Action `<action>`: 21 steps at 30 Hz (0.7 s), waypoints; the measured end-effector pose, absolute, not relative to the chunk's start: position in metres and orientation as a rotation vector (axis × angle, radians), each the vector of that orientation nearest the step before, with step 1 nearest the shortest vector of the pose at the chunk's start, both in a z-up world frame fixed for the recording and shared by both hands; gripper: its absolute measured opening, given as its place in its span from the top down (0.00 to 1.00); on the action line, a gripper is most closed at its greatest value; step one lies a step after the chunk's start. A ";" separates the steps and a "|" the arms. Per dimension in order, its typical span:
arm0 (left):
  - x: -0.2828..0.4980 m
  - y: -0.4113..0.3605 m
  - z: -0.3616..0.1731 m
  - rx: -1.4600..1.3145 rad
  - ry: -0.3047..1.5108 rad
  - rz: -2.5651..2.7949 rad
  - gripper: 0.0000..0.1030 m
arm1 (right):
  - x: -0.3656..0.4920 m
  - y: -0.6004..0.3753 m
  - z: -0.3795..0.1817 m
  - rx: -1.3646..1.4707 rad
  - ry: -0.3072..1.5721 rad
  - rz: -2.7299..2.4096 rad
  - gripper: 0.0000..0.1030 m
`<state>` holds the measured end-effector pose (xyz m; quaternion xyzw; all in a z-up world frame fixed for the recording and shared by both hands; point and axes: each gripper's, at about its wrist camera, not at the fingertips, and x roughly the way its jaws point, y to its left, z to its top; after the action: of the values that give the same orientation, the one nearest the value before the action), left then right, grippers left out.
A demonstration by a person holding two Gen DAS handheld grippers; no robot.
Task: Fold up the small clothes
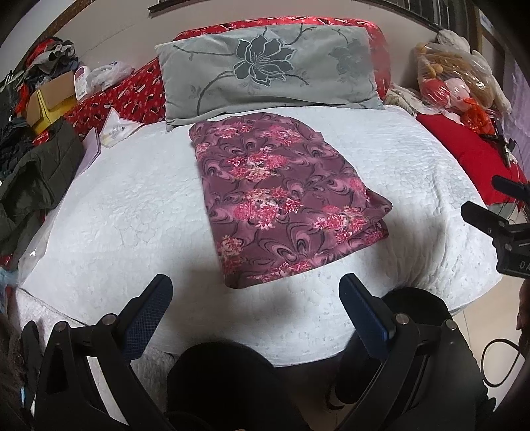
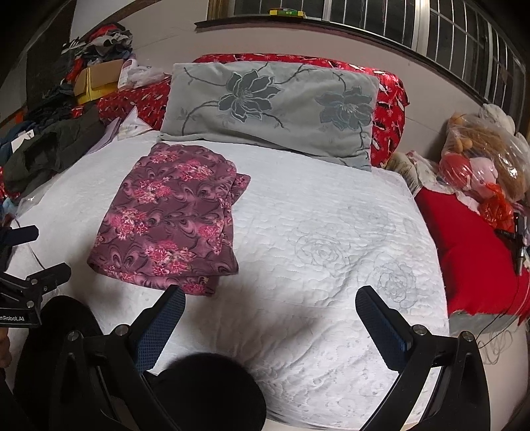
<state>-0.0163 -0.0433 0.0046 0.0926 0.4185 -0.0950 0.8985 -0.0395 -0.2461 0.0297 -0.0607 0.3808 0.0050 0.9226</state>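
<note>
Nearest the lens, the left tongs (image 1: 255,291) are held spread wide and empty above the near edge of the bed (image 1: 132,212), with nothing between the blue pads. The right tongs (image 2: 270,303) are likewise seen released, poised over the near edge, grasping nothing.

Just beyond the left tongs, the folded floral garment (image 1: 281,199) is laid flat on the white quilt, roughly midway across the bed, its far end close to the grey flowered pillow (image 1: 268,69). In the right wrist view the same garment (image 2: 172,215) is shown to the left of the right tongs, and its layered edges are seen stacked along its right side and near corner. Only this view reveals the barred window (image 2: 447,30) and faint rose stitching on the quilt.

Open quilt is left to the right of the garment, up to the red cushion (image 2: 470,248) at the right edge. A dark jacket (image 1: 36,175) is draped at the left edge.

The garment is maroon, printed with pink blossoms and swirls.
</note>
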 end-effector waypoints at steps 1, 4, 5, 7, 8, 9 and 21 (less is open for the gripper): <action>-0.017 -0.042 0.004 0.189 0.868 -0.196 0.01 | -0.040 -0.246 0.030 -0.125 0.781 0.008 0.00; -0.019 -0.041 0.003 0.185 0.873 -0.194 0.01 | -0.041 -0.247 0.030 -0.121 0.782 0.004 0.00; -0.019 -0.041 0.003 0.184 0.875 -0.195 0.01 | -0.041 -0.247 0.030 -0.119 0.782 0.003 0.00; -0.021 -0.041 0.003 0.184 0.875 -0.197 0.01 | -0.042 -0.247 0.030 -0.114 0.785 0.003 0.00; -0.021 -0.041 0.003 0.184 0.875 -0.199 0.01 | -0.042 -0.247 0.030 -0.113 0.785 0.005 0.00; -0.022 -0.042 0.003 0.184 0.875 -0.200 0.01 | -0.042 -0.247 0.030 -0.115 0.785 0.005 0.00; -0.023 -0.041 0.002 0.169 0.880 -0.208 0.01 | -0.046 -0.241 0.026 -0.122 0.791 0.012 0.00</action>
<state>-0.0232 -0.0409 0.0025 0.0815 0.4247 -0.1002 0.8961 -0.0455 -0.2412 0.0260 -0.0594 0.3850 0.0058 0.9210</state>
